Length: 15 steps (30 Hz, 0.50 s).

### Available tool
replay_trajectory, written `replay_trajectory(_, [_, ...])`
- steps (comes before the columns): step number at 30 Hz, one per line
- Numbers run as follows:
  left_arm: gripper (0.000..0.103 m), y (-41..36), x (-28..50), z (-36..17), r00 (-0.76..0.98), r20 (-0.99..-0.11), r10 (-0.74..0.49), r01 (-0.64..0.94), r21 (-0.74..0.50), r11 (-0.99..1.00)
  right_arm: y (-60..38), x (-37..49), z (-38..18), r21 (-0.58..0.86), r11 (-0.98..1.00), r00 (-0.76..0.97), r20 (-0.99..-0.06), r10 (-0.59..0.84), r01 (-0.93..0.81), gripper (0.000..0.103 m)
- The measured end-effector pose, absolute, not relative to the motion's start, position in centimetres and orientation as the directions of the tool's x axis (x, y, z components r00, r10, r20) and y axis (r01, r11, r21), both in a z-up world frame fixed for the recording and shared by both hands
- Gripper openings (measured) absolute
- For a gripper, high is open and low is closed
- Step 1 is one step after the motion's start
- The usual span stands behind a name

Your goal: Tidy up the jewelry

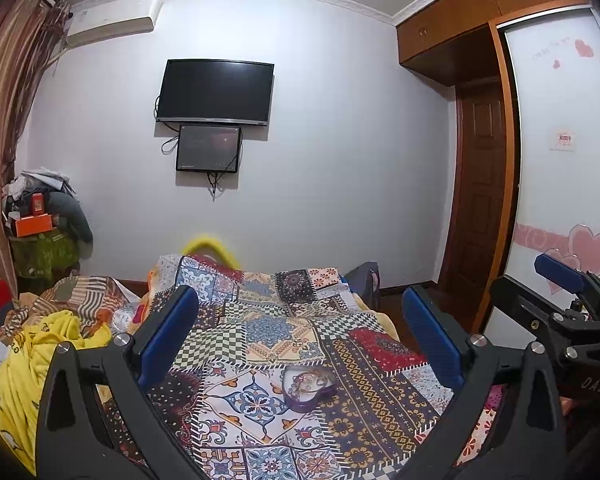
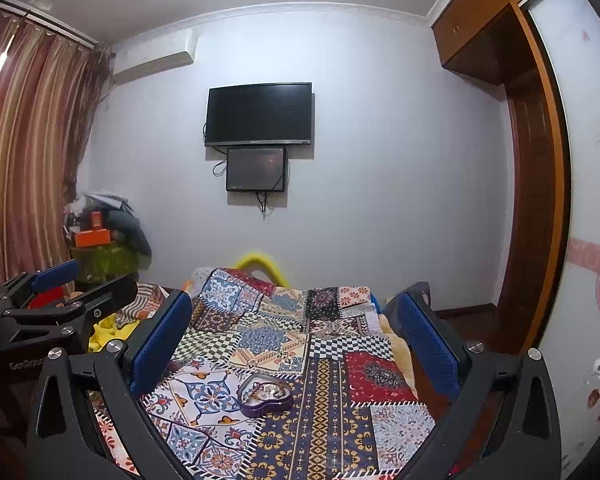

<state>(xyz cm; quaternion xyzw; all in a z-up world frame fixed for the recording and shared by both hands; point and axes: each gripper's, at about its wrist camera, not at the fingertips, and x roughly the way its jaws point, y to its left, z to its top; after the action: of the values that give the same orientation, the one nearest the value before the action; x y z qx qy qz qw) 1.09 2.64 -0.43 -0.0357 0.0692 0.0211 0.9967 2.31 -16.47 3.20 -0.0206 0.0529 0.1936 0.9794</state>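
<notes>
While both wide open and empty above the bed (image 1: 284, 344), left tool (image 1: 300, 344) and right tool (image 2: 296, 340): approach step, next reaching down to the heart-shaped jewelry box (image 2: 265, 394).

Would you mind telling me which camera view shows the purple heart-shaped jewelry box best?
The right wrist view: the purple heart-shaped jewelry box lies open near centre on the patchwork bedspread, its tangled contents facing the camera. The left wrist view shows the box too, at a lower, flatter angle, with its contents less clear.
</notes>
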Motion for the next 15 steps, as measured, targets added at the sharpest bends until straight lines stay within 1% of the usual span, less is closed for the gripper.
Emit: replay_trajectory(15, [0.102, 2.72, 1.49, -0.58, 0.988, -0.148, 0.035, -0.046, -0.069, 0.997, -16.49, 2.34, 3.41, -0.019, 0.922, 0.916, -0.125, 0.381, -0.386, 0.102])
